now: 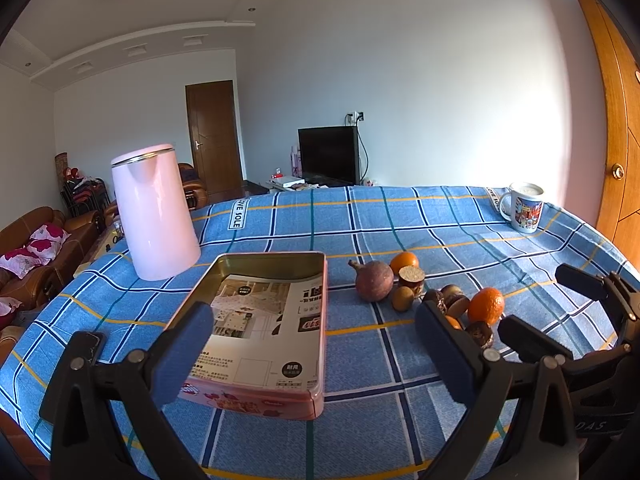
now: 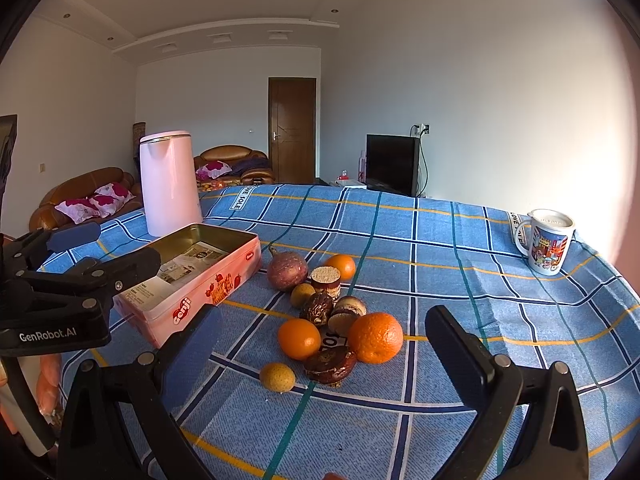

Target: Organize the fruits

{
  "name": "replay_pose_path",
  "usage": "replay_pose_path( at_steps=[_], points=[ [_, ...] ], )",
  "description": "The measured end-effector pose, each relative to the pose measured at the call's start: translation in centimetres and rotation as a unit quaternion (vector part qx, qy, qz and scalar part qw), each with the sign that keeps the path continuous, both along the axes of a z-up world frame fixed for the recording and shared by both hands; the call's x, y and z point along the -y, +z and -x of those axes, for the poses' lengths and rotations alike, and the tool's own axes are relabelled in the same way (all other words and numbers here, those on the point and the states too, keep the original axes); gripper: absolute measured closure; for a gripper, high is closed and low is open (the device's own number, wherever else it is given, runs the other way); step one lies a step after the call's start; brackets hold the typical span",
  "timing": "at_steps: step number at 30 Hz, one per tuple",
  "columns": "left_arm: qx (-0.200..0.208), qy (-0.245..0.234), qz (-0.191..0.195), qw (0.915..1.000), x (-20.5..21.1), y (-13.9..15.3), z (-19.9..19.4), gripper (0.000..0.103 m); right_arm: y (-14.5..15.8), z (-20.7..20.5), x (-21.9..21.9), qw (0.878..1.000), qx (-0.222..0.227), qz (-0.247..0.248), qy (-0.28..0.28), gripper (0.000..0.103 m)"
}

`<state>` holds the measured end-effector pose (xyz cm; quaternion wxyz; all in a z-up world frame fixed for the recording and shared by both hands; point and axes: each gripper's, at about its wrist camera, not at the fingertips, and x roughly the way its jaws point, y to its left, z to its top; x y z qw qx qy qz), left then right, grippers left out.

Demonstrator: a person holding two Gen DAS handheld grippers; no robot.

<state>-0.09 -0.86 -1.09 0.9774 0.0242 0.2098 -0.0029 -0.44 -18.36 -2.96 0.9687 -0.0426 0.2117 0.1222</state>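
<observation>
Spread over the table, a blue plaid cloth (image 2: 440, 248) with yellow and dark lines. On the left side, an open pink rectangular tin box (image 2: 192, 276) with a gold interior; inside, only a printed paper sheet (image 1: 264, 320) lying flat on the bottom, no fruit. Just beyond the tin's far left corner, upright, a tall pale pink electric kettle (image 2: 170, 184). At the far right edge of the cloth, a white ceramic mug with cartoon print (image 2: 549, 242), upright, contents not discernible.

Clustered right of the tin on the cloth, the fruit: a round purple passion fruit with stem (image 2: 287, 270) closest to the tin, a small orange mandarin (image 2: 341, 266) behind it, a larger dimpled orange (image 2: 375, 337) and a smooth orange mandarin (image 2: 299, 338) toward the near side, a small yellow-brown round fruit (image 2: 277, 377) nearest. Mixed in among them, several dark brown round cakes (image 2: 330, 363), some stacked, touching the oranges.

Left tool (image 1: 316, 356) released, fingers spread wide, hovering over the near end of the tin, holding nothing. Right tool (image 2: 324, 360) likewise spread wide and holding nothing, poised over the near part of the fruit cluster.
</observation>
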Motion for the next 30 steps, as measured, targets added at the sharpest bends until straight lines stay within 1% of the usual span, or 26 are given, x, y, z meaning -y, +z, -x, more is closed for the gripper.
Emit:
replay_pose_path(
  at_steps=[7, 19, 23, 25, 28, 30],
  points=[
    [-0.006, -0.001, -0.002, 1.0000, 0.4, -0.2, -0.3, 0.000, -0.3, -0.1, 0.6, 1.000, -0.005, -0.003, -0.010, 0.001],
    [-0.020, -0.010, -0.003, 0.9997, 1.7, -1.5, -0.7, 0.000, -1.5, 0.0, 2.9, 0.999, -0.017, -0.010, -0.039, 0.001],
    [-0.034, -0.040, -0.006, 0.9986, 3.5, -2.7, -0.7, 0.000, -2.6, 0.2, 4.8, 0.997, -0.032, -0.012, -0.063, 0.001],
    [-0.052, -0.061, -0.012, 0.9967, 4.7, -3.6, -1.0, 0.000, -3.3, 0.3, 6.0, 0.996, -0.041, -0.019, -0.076, 0.001],
    [-0.072, -0.084, -0.009, 0.9938, 6.2, -4.6, -1.3, 0.002, -4.1, 0.6, 7.5, 0.994, -0.049, -0.026, -0.093, 0.001],
    [-0.088, -0.095, -0.007, 0.9916, 7.0, -5.1, -1.7, 0.004, -4.4, 0.6, 8.3, 0.993, -0.055, -0.035, -0.096, 0.001]
  ],
)
